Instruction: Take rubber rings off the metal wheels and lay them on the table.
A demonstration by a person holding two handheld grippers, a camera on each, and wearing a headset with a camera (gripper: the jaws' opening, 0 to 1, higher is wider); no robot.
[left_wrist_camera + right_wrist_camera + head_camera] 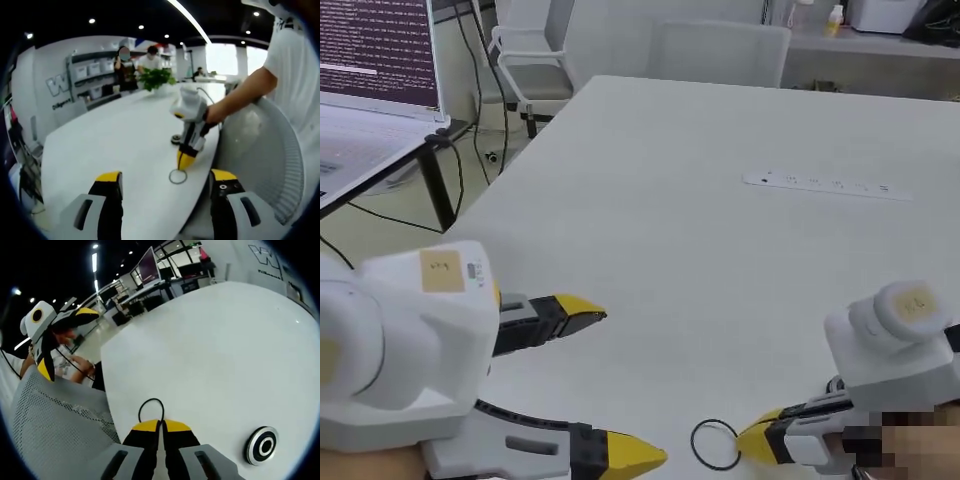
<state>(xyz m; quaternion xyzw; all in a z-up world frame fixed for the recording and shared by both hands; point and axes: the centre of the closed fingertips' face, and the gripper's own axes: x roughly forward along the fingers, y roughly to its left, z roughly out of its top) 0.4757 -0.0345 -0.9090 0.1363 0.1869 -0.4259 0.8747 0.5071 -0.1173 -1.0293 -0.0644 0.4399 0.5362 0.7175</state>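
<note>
left tool (605, 385) is the closest thing in the head view, at the low left corner, and its two yellow tips stand wide apart with nothing between them. it hangs over the near edge of the tabletop (670, 200). to the right of it, the rubber ring (715, 445) lies flat on the tabletop, just beside that near edge. the ring is round, so it has no long axis; its free loop reaches toward the left tool and its other side goes into the right tool (758, 440). the right tool has its tips pressed together on the ring's rim, as the right gripper view also shows (161, 426), with the ring (151, 410) in front of the tips.

behind the right tool, a metal wheel (835, 385) sits on the tabletop, partly hidden. in the right gripper view this wheel (262, 445) stands flat, apart from the ring, and it carries a black band around it.

beyond the tools the tabletop is wide and bare up to a white power strip (830, 185), which lies well apart toward the far right side. the left edge of the tabletop runs diagonally, with a screen (380, 50) past it.
</note>
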